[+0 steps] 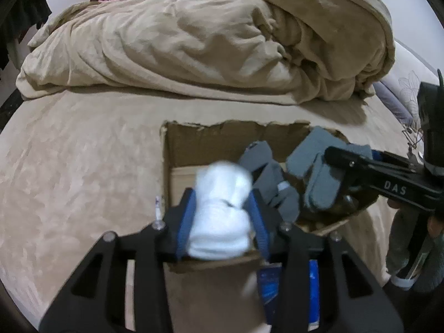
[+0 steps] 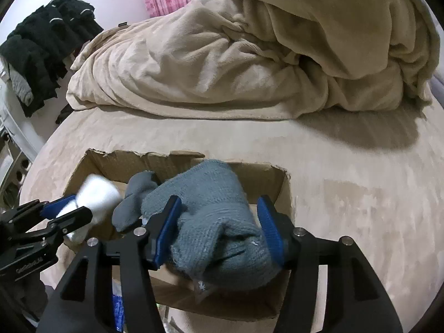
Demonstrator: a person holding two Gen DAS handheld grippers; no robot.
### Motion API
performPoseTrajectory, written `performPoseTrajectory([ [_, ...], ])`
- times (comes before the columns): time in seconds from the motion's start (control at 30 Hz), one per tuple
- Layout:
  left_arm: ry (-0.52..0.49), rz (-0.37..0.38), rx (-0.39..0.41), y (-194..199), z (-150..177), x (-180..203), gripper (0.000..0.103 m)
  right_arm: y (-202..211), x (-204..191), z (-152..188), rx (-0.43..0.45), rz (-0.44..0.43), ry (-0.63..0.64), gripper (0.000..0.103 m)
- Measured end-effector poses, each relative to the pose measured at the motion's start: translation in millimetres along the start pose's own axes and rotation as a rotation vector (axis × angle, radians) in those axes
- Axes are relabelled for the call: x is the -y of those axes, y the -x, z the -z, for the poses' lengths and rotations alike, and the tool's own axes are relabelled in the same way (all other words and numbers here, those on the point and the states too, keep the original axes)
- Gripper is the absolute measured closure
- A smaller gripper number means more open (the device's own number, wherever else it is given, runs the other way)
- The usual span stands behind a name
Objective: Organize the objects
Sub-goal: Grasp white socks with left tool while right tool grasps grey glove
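An open cardboard box (image 1: 166, 166) (image 2: 285, 191) sits on the bed. My left gripper (image 1: 222, 194) (image 2: 69, 208) hangs over its near left part with a rolled white sock (image 1: 222, 211) (image 2: 97, 194) between its blue pads. The sock is blurred and looks loose, so the jaws are open. My right gripper (image 2: 219, 202) (image 1: 335, 166) stands open over the box's right side. A grey knit glove (image 2: 216, 222) (image 1: 319, 172) lies slack between its pads, with a gap at the right pad. More grey glove fingers (image 1: 266, 177) (image 2: 136, 191) lie inside the box.
A bunched beige blanket (image 1: 208, 41) (image 2: 249, 55) fills the far half of the bed. The beige sheet (image 2: 347, 194) spreads around the box. Dark clothes (image 2: 47, 44) hang at the far left. A blue packet (image 1: 313, 291) shows below the box's near edge.
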State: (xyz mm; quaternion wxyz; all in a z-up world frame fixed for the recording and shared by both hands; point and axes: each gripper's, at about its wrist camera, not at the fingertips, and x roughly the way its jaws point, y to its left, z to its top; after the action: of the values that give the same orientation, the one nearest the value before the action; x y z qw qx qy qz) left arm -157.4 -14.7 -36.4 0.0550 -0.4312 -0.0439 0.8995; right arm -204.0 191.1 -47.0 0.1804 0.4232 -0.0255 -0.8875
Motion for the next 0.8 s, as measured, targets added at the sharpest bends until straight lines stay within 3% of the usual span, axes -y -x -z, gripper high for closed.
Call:
performPoseTrajectory([
  [0.07,-0.003,-0.008,0.004,5.7,-0.4,1.4,0.055,6.7,-1.0,0.2,0.001,0.001,-0.004,0.043],
  [0.1,0.0,-0.011,0.011,11.0,-0.4,1.8,0.043,10.5,-2.2,0.2,0.006,0.005,-0.003,0.043],
  [0.17,0.013,-0.002,0.03,21.6,-1.2,0.8,0.031,23.2,-5.3,1.0,0.02,0.008,0.003,0.043],
  [0.67,0.038,0.056,0.161,130.5,15.5,15.2,0.03,123.4,-30.4,15.9,0.122,-0.016,0.036,0.042],
  [0.8,0.024,0.04,0.174,146.2,26.4,18.4,0.029,146.0,-37.0,25.8,0.144,-0.03,0.051,0.042],
])
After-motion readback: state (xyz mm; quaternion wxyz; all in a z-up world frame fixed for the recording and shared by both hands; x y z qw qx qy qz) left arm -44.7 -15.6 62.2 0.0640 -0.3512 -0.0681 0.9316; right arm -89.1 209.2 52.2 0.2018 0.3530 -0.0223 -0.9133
